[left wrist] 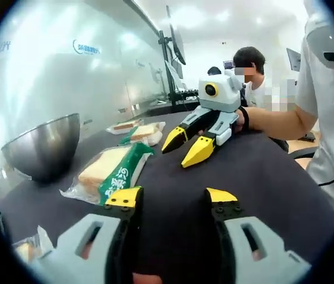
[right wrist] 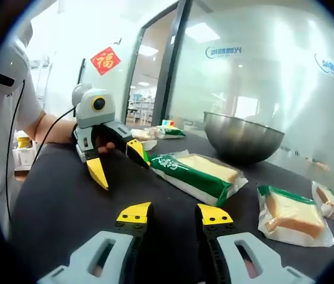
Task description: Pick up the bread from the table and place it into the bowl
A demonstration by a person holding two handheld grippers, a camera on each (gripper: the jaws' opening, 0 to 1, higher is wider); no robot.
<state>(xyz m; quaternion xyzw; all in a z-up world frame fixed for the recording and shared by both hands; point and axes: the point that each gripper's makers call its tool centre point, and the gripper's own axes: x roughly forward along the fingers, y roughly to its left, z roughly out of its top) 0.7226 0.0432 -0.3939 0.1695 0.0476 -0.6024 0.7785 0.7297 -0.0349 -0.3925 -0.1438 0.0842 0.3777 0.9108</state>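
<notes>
A long bread packet with a green end (left wrist: 111, 168) lies on the dark table, left of my left gripper (left wrist: 172, 198), which is open and holds nothing. The steel bowl (left wrist: 42, 148) stands further left, beside the glass wall. My right gripper (left wrist: 186, 145) hovers ahead over the table, yellow tips apart and nothing between them. In the right gripper view the same packet (right wrist: 199, 171) lies just ahead and to the right of the open right gripper (right wrist: 174, 214), with the bowl (right wrist: 244, 137) behind it. The left gripper (right wrist: 118, 161) is open there, one tip close to the packet's green end.
More wrapped bread lies around: two packets (left wrist: 146, 131) beyond the long one, one at the near corner (left wrist: 28, 248), two more at the right (right wrist: 294, 216). A glass wall (left wrist: 66, 71) borders the table. A person's arm (left wrist: 273, 118) holds the right gripper; another person sits behind.
</notes>
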